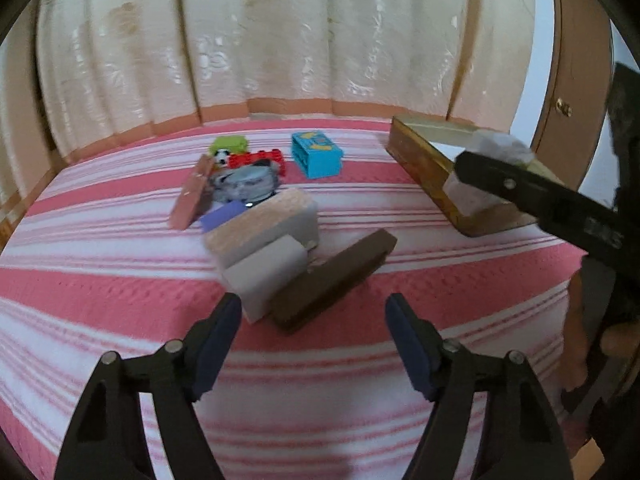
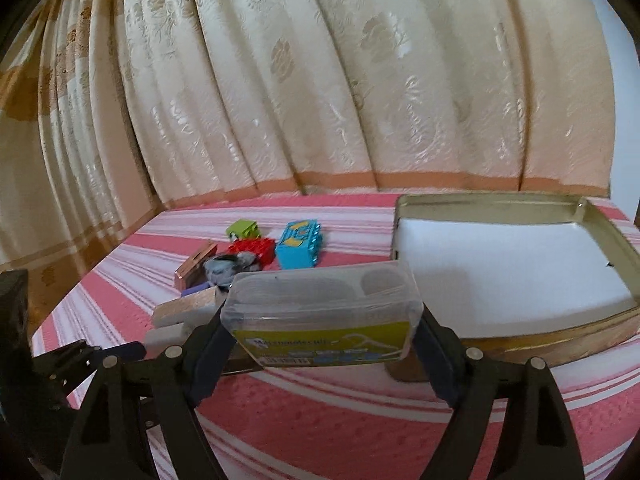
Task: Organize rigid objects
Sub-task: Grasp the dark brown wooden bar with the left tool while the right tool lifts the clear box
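In the left wrist view, the left tongs [image 1: 314,340] are seen released, with nothing between the blue pads; they are held over the pink-and-white striped bed cover [image 1: 120,300]. Just ahead of them a grey block [image 1: 266,276] is found beside a dark brown block [image 1: 334,282], the two apparently touching. Behind the grey block a pale wooden block [image 1: 260,220] is leaned, and further back a purple piece [image 1: 222,214], a pinkish-brown block [image 1: 192,196], a grey round object [image 1: 246,184], a red toy brick [image 1: 260,159], a green toy brick [image 1: 230,145] and a blue toy brick [image 1: 316,154] are gathered. To the right, an open golden tin [image 1: 424,168] is set on the cover, and the right tongs' black finger [image 1: 532,192] is seen across its near end. A cream curtain [image 1: 260,40] is hung behind.

In the right wrist view, the right tongs [image 2: 322,344] are seen clenched on a clear plastic box [image 2: 324,312] with a yellow label, which is gripped at both ends and held above the bed cover, in front of the tin's left corner. The tin's white-lined floor is shown bare. The toy bricks and blocks are seen to the left of the tin, well apart from it.
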Demonstrator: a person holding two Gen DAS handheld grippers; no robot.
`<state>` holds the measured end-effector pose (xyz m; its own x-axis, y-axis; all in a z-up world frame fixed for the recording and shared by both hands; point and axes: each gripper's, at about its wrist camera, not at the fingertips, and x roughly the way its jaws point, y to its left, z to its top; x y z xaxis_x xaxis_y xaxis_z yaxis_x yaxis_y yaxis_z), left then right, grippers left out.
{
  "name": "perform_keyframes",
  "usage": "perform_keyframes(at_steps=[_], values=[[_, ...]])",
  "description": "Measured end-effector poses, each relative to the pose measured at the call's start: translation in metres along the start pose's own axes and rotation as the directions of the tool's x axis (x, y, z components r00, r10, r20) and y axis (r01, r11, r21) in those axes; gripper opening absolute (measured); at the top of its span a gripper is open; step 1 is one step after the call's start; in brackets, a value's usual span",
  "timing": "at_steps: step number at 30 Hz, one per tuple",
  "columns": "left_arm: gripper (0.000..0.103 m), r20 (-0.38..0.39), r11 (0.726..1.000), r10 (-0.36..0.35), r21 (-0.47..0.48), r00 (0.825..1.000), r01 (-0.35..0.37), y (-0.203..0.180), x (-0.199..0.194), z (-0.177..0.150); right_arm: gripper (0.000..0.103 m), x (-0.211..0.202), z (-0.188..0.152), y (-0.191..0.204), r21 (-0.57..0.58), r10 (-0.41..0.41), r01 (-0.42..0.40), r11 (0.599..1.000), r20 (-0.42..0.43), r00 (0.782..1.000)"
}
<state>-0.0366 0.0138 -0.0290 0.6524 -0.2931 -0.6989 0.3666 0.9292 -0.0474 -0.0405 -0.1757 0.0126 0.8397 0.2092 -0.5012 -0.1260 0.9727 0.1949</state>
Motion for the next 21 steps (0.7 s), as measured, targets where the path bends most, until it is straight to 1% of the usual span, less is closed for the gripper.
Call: perform_keyframes(at_steps=[3, 4, 5, 7, 9, 11, 13, 14, 15, 16, 17, 18, 19, 21], values=[[0.074, -0.040, 1.000, -0.030, -0.011, 0.999, 0.030, 0.000, 0.017, 0.008, 0.084, 0.000, 0.002, -0.003, 0.000, -0.009, 0.009, 1.000, 0.007, 1.000], [0.073, -0.060, 0.999, -0.048, -0.022, 0.997, 0.047, 0.001, 0.023, 0.011, 0.084, 0.001, 0.001, -0.005, 0.000, -0.010, 0.010, 1.000, 0.008, 1.000], [0.068, -0.077, 0.997, -0.065, -0.033, 0.995, 0.063, 0.003, 0.029, 0.014, 0.084, 0.002, 0.002, -0.006, 0.002, -0.013, 0.013, 1.000, 0.009, 1.000], [0.065, -0.101, 0.995, -0.089, -0.057, 0.991, 0.084, 0.006, 0.038, 0.019, 0.084, 0.004, 0.004, -0.009, 0.005, -0.022, 0.022, 1.000, 0.013, 1.000], [0.064, -0.091, 0.995, -0.085, -0.062, 0.992, 0.079, 0.008, 0.043, 0.024, 0.084, 0.005, 0.005, -0.012, 0.011, -0.030, 0.030, 0.999, 0.014, 0.999], [0.062, -0.098, 0.996, -0.074, -0.052, 0.992, 0.069, 0.007, 0.047, 0.028, 0.084, 0.006, 0.006, -0.016, 0.016, -0.037, 0.037, 0.999, 0.014, 0.999], [0.052, -0.101, 0.998, -0.062, -0.031, 0.993, 0.059, 0.003, 0.048, 0.028, 0.084, 0.006, 0.006, -0.018, 0.018, -0.041, 0.040, 0.999, 0.018, 0.999], [0.042, -0.104, 0.998, -0.055, -0.011, 0.993, 0.054, 0.000, 0.047, 0.027, 0.084, 0.005, 0.006, -0.019, 0.017, -0.045, 0.044, 0.999, 0.021, 0.999], [0.036, -0.106, 0.999, -0.048, 0.008, 0.993, 0.049, -0.003, 0.046, 0.025, 0.084, 0.004, 0.007, -0.019, 0.014, -0.049, 0.049, 0.999, 0.028, 0.998], [0.034, -0.108, 0.999, -0.045, 0.025, 0.993, 0.048, -0.005, 0.043, 0.022, 0.084, 0.003, 0.007, -0.019, 0.013, -0.053, 0.052, 0.999, 0.032, 0.998], [0.028, -0.108, 0.998, -0.044, 0.030, 0.993, 0.048, -0.006, 0.041, 0.020, 0.084, 0.002, 0.007, -0.018, 0.014, -0.054, 0.054, 0.998, 0.037, 0.998], [0.025, -0.107, 0.998, -0.054, 0.022, 0.993, 0.057, -0.005, 0.039, 0.018, 0.084, 0.002, 0.008, -0.019, 0.015, -0.053, 0.053, 0.998, 0.040, 0.998], [0.023, -0.104, 0.997, -0.077, -0.004, 0.992, 0.077, -0.002, 0.036, 0.016, 0.084, 0.001, 0.008, -0.019, 0.018, -0.051, 0.050, 0.999, 0.041, 0.998], [0.014, -0.096, 0.990, -0.132, -0.060, 0.987, 0.127, 0.005, 0.031, 0.013, 0.084, 0.001, 0.008, -0.018, 0.017, -0.051, 0.050, 0.999, 0.043, 0.998]])
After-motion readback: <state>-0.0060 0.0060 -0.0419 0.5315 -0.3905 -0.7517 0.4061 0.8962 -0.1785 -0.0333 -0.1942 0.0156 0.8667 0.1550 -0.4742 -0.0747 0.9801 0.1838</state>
